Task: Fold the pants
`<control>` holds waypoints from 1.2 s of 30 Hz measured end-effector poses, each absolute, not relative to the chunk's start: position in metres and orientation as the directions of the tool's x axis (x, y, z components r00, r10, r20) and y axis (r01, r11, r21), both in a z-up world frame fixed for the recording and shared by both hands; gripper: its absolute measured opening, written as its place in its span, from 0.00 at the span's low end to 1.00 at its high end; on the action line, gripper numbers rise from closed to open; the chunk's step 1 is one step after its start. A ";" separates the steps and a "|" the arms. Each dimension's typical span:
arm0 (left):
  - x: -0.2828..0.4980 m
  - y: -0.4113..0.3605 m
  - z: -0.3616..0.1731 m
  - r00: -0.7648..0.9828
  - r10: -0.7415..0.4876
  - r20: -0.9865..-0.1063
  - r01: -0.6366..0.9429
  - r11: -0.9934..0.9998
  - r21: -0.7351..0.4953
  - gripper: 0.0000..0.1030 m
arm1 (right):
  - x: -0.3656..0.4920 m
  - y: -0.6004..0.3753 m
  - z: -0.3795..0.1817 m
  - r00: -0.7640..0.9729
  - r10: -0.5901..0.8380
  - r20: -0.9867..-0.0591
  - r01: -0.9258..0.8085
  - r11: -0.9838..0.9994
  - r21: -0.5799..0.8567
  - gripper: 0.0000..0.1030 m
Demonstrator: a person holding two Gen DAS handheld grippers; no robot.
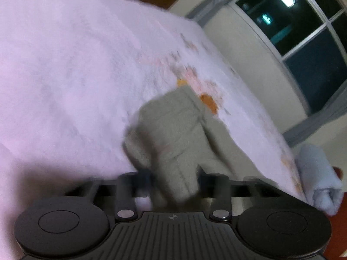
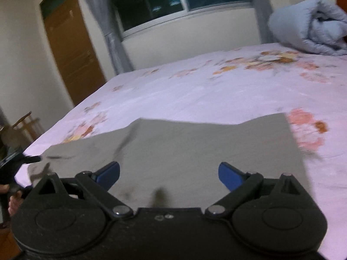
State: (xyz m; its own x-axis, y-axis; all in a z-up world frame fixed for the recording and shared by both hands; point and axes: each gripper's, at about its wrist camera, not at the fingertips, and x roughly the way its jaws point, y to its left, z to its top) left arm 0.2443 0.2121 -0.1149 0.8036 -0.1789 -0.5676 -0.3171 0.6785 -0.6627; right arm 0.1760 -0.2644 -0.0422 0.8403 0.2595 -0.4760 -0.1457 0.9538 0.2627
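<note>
Gripping pants (image 1: 175, 134) | left gripper (image 1: 173, 179) closed | right gripper (image 2: 169, 173) spread

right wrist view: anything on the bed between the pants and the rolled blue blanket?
Nothing. In the right wrist view only bare floral sheet separates the grey pants from the rolled blanket; the open right gripper hovers over the pants.

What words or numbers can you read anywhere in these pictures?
None: no words, numbers, labels or brands can be read in either view.
The pants are plain, with no tag showing.
The sheet has only a flower print.
The left claw body shows just a small round mark, not text.
The right claw body shows two tiny marks, too small to read.
</note>
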 end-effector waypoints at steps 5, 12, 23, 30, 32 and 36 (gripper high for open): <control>0.236 0.209 -0.105 0.819 -0.178 -0.546 -0.274 0.714 -0.644 0.35 | 0.189 -0.219 -0.054 0.813 0.273 -0.515 -0.212 0.962 0.174 0.89; 0.236 0.206 -0.082 0.826 -0.172 -0.537 -0.230 0.766 -0.600 0.35 | 0.192 -0.170 -0.073 0.795 0.136 -0.592 -0.236 0.967 -0.096 0.94; 0.227 0.147 -0.006 0.889 -0.111 -0.445 -0.064 0.930 -0.361 0.33 | 0.181 -0.233 -0.048 0.839 0.211 -0.502 -0.154 0.976 0.153 0.94; 0.245 0.018 0.054 0.902 -0.257 -0.348 0.231 0.966 -0.116 0.33 | 0.145 -0.362 -0.029 0.904 0.040 -0.426 0.083 0.961 0.265 0.94; 0.245 -0.037 0.056 0.871 -0.333 -0.361 0.343 0.938 -0.038 0.33 | 0.137 -0.399 -0.027 0.894 -0.031 -0.446 0.162 0.952 0.260 0.94; 0.230 -0.135 0.032 0.782 -0.456 -0.425 0.520 0.853 0.044 0.33 | 0.127 -0.442 -0.029 0.872 -0.128 -0.473 0.259 0.940 0.222 0.94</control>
State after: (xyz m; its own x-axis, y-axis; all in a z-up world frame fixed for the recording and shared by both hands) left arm 0.2303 -0.1354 0.0317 0.7822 -0.4556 -0.4249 0.5204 0.8528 0.0436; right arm 0.1274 -0.4425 -0.0286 0.8718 -0.1283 -0.4728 0.2589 0.9400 0.2223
